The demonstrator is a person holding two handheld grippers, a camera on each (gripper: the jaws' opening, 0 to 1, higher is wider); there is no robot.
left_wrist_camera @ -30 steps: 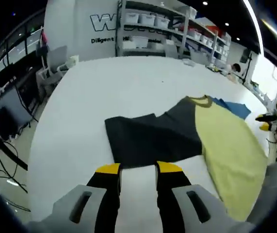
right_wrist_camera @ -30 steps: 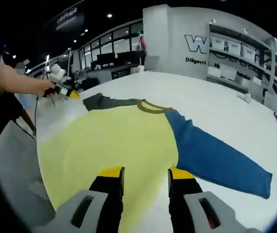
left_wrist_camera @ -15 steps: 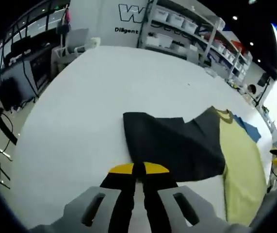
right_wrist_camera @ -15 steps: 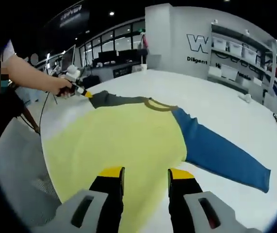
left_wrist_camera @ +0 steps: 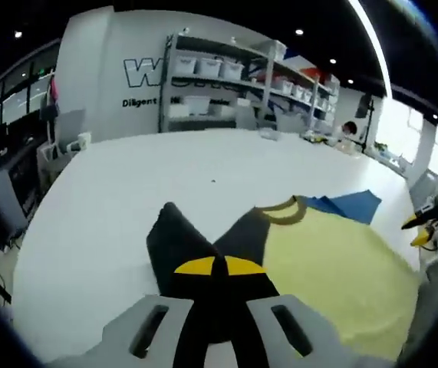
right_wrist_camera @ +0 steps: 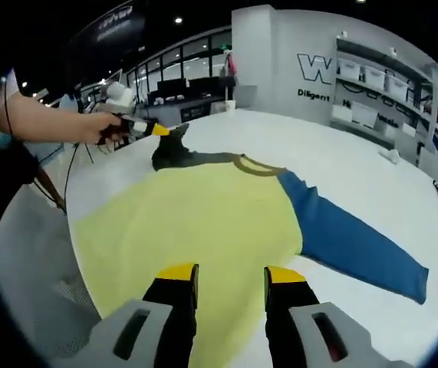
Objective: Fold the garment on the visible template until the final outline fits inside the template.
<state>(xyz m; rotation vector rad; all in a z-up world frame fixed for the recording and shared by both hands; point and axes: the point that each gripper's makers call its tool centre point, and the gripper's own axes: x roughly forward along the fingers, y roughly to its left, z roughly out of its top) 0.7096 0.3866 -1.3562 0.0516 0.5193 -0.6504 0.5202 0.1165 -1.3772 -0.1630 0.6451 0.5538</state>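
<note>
Garment [right_wrist_camera: 203, 222], one, dark sleeve [left_wrist_camera: 184, 245] pinched, lifted

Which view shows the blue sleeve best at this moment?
The right gripper view: the blue sleeve lies spread flat on the white table, visible from shoulder to cuff. The left gripper view shows just a small blue piece beyond the yellow body.

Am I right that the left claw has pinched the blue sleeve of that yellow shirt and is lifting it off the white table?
Not quite: the left claw is shut on the dark grey sleeve, not the blue one. The left gripper view shows it. The blue sleeve of the yellow shirt lies flat on the white table, as the right gripper view shows.
</note>
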